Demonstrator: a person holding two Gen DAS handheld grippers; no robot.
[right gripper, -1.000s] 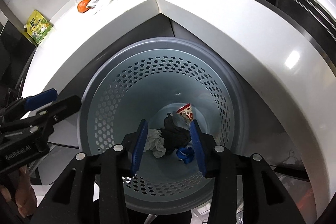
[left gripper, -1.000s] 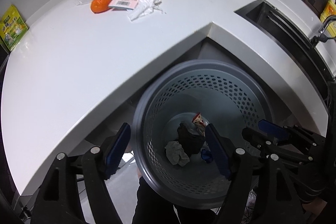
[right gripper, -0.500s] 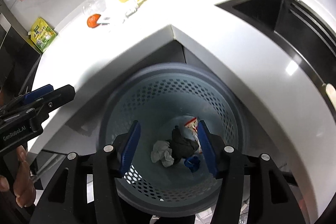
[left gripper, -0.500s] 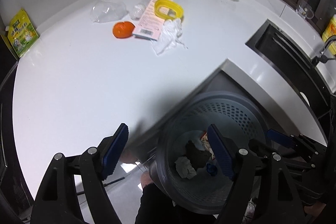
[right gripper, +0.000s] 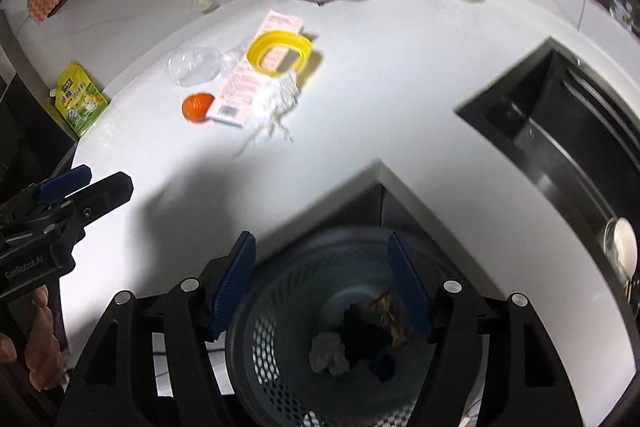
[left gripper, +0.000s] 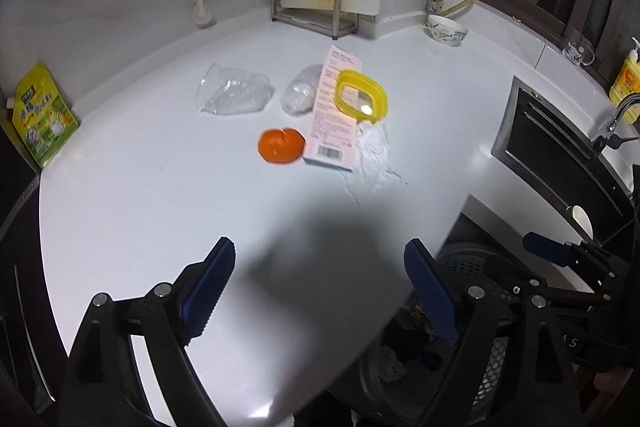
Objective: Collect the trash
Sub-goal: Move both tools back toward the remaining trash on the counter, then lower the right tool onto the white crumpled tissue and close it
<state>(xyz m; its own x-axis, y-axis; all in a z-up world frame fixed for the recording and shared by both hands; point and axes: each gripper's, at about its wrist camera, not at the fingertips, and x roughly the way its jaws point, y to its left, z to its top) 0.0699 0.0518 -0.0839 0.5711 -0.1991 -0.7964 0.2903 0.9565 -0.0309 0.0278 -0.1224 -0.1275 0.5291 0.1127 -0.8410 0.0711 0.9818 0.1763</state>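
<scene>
Your left tool point(left gripper: 320, 291) is spread wide over the tabletop point(left gripper: 160, 195), empty, jaws just opening. Your right tool point(right gripper: 324, 287), jaws also just opening and empty, hangs over the perforated bin point(right gripper: 264, 343) below the tabletop's inner corner. Crumpled tissue point(left gripper: 372, 155), pink carton point(left gripper: 334, 115) and orange point(left gripper: 280, 145) lie mid-tabletop; wrappers sit in the bin.

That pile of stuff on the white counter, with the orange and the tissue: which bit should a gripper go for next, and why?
Probably move the left gripper, open and empty, forward to the crumpled white tissue. It is the nearest piece of the pile and lies partly free beside the pink carton, so it looks easy to pinch. The bin below the counter edge already holds scraps.
</scene>
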